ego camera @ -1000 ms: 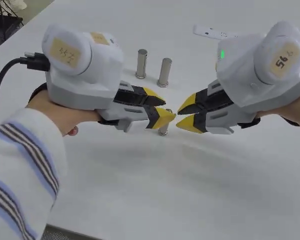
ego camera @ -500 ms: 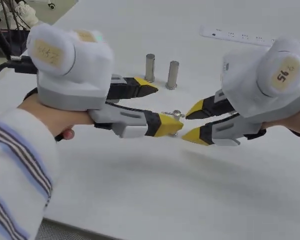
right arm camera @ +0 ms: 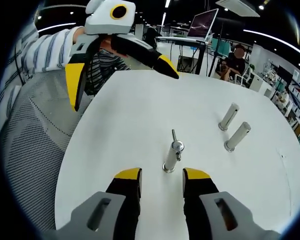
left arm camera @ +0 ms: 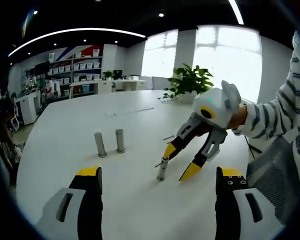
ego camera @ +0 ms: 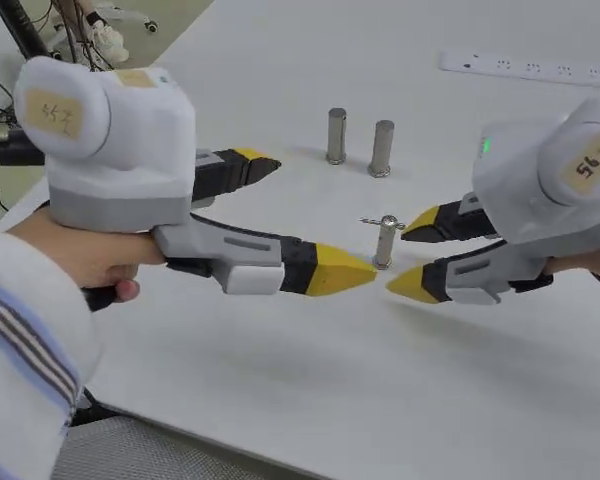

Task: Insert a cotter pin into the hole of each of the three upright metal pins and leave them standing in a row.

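At centre frame in the head view, the near pin stands upright on the table, a cotter pin lying crosswise through its top. Toward upper centre, the back-left pin and back-right pin stand side by side, their tops bare. On that showing, one of three insertions looks done and two remain. The near pin sits apart from the pair, so the row may need squaring up. The right gripper hangs just beside the near pin on its right, jaws parted, gripping nothing. The left gripper, reaching in from the left edge, is spread wide and likewise empty. A power strip lies at upper right.
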Demonstrator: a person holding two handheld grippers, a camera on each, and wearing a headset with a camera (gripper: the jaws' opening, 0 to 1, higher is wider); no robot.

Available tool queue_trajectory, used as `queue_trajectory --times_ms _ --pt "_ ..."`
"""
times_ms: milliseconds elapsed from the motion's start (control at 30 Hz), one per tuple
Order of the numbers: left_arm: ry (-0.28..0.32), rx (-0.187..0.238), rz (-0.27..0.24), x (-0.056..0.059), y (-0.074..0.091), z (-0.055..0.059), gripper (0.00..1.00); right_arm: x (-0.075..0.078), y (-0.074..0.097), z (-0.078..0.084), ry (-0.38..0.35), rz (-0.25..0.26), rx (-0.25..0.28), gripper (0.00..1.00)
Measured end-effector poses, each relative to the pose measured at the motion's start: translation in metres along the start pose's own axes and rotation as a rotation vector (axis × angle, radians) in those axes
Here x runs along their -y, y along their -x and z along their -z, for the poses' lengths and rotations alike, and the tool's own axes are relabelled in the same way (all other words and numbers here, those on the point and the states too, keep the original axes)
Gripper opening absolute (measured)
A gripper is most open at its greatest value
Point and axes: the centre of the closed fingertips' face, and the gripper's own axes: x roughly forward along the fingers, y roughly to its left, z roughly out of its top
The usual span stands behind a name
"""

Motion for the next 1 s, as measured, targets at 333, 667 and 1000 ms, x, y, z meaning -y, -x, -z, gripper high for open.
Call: queue_trajectory --times_ms 333,667,1000 --pt "0.047 0.008 -0.015 0.005 0.016 0.010 0.99 0.000 -0.003 -0.005 -0.079 0.002 0.094 0.28" --pt "0.030 -0.008 -0.034 0.014 0.027 0.012 0.96 0.001 -0.011 -0.011 -0.072 0.017 0.117 0.25" --pt "0.035 -0.021 -0.060 0.014 0.037 0.020 0.92 0.006 -0.017 -0.021 -0.057 0.048 0.146 0.16"
